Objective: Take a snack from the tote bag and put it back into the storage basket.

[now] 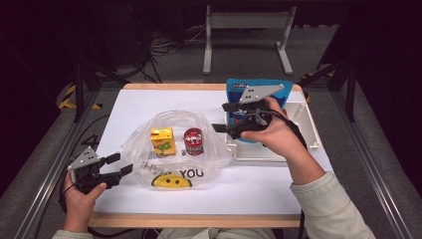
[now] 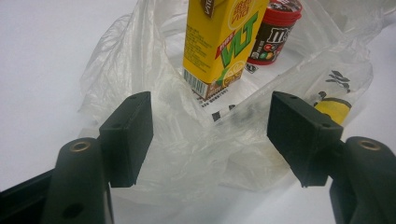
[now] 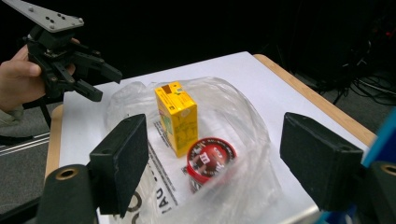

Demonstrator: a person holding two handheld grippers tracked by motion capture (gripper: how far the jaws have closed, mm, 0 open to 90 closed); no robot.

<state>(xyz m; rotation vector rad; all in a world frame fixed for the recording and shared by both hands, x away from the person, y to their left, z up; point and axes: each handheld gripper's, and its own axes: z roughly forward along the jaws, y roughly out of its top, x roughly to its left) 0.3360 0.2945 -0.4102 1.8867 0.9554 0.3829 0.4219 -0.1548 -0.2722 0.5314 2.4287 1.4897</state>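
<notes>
Jaws of both grippers stand apart with nothing pinched between them: the left gripper hovers at the near left edge of the clear plastic bag, its jaws spread on either side of the loose film without pressing it, and the right gripper sits over the bag's right side, jaws wide and empty. The bag lies open in the middle of the white counter, printed with a yellow smiley and black lettering, and inside it stand a yellow drink carton and, just right of it, a red-lidded candy tub, close together but apparently not touching. Right of the bag sits a white tray holding a blue packet, which the person's right hand largely covers. Judging from this, the work looks like packing items into the bag, and the risk is the film: it is slack and slippery, so a grip on a single thin layer could slide off, or a tug could tip the upright carton against the tub. The bag's mouth is hard to trace through its folds and glare, the packet's lower part is hidden behind the hand, and whether the tray holds anything else cannot be told.
</notes>
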